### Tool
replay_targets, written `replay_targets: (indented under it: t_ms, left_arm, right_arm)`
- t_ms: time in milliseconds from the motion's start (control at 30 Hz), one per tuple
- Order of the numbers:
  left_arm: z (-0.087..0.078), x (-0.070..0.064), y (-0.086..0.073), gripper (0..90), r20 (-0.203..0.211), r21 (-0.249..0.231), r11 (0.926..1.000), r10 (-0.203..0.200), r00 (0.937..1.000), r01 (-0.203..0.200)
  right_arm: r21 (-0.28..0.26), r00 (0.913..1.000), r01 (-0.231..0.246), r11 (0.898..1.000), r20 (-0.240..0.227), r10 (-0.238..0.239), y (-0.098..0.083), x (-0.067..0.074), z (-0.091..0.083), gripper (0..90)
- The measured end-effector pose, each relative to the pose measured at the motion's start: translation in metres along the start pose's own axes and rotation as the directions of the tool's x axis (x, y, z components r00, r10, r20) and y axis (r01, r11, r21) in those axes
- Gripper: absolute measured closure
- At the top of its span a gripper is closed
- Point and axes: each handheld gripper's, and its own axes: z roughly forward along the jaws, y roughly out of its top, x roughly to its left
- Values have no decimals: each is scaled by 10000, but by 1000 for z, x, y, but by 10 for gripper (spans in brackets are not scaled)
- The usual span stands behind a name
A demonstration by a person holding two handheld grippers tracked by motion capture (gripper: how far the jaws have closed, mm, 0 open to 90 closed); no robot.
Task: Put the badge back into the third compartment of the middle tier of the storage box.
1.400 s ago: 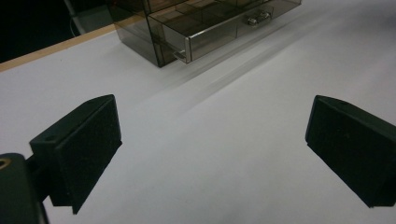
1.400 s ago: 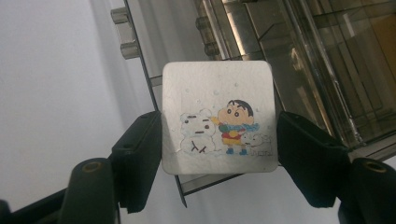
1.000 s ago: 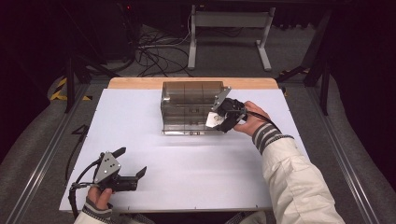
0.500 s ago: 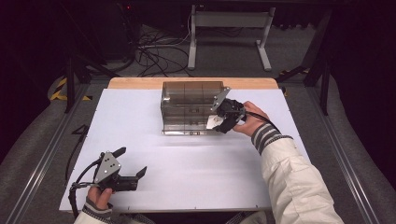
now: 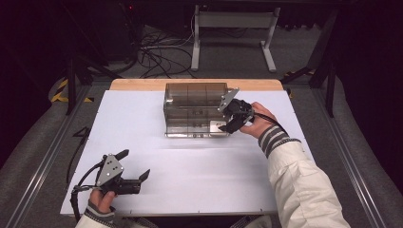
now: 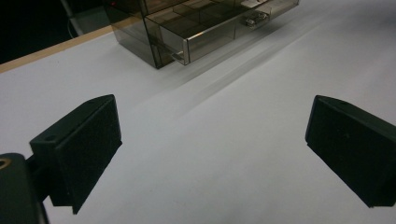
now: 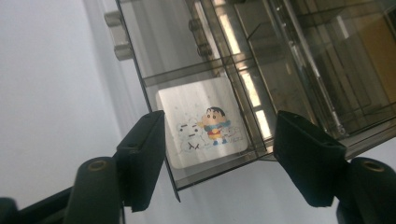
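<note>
While the left tool (image 5: pixel 134 167) rests low at the near left corner of the white counter (image 5: pixel 199 185), the right tool (image 5: pixel 229 120) works at the smoked, see-through drawer cabinet (image 5: pixel 192 102) standing toward the far edge, just in front of the bare wooden strip (image 5: pixel 142 84).

Left tool: held in the person's left hand (image 5: pixel 100 199), its jaws wide apart with nothing between them. The left gripper view shows only bare counter between the two black pads, with the cabinet (image 6: pixel 187 28) well ahead of them.

Right tool: held in the person's right hand (image 5: pixel 259 124), striped cuff (image 5: pixel 273 138) and pale sleeve (image 5: pixel 304 190) behind it. It sits at the right front corner of the cabinet. Its jaws have just been closing a little, yet they stand apart. In the right gripper view the jaws straddle the corner of a lower drawer (image 7: pixel 210 172); the left pad lies just beside the drawer's front wall, the right pad stands clear of it. Whether the left pad touches the wall cannot be told.

Contents: a white square card with a cartoon figure (image 7: pixel 203 123) lies flat on the drawer floor, in the end compartment, seen through the wall between the pads. Two small metal knobs (image 7: pixel 116 35) project from the drawer fronts farther along.
</note>
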Motion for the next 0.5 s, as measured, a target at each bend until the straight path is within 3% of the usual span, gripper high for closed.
replay_targets:
  t_ms: [133,300,500]
  left_arm:
    - [0,0,0,43,-9,-16,10000,-11,10000,11]
    - [0,0,1,43,15,-33,10000,20,10000,-20]
    - [0,0,1,43,28,-35,10000,13,10000,-13]
  right_arm:
    - [-501,10000,-36,9987,-10,36,2,4,-10,467]
    - [-1312,9999,-88,9913,-144,69,7,14,-22,673]
    - [-1707,9996,-284,9849,-77,275,6,24,-26,893]
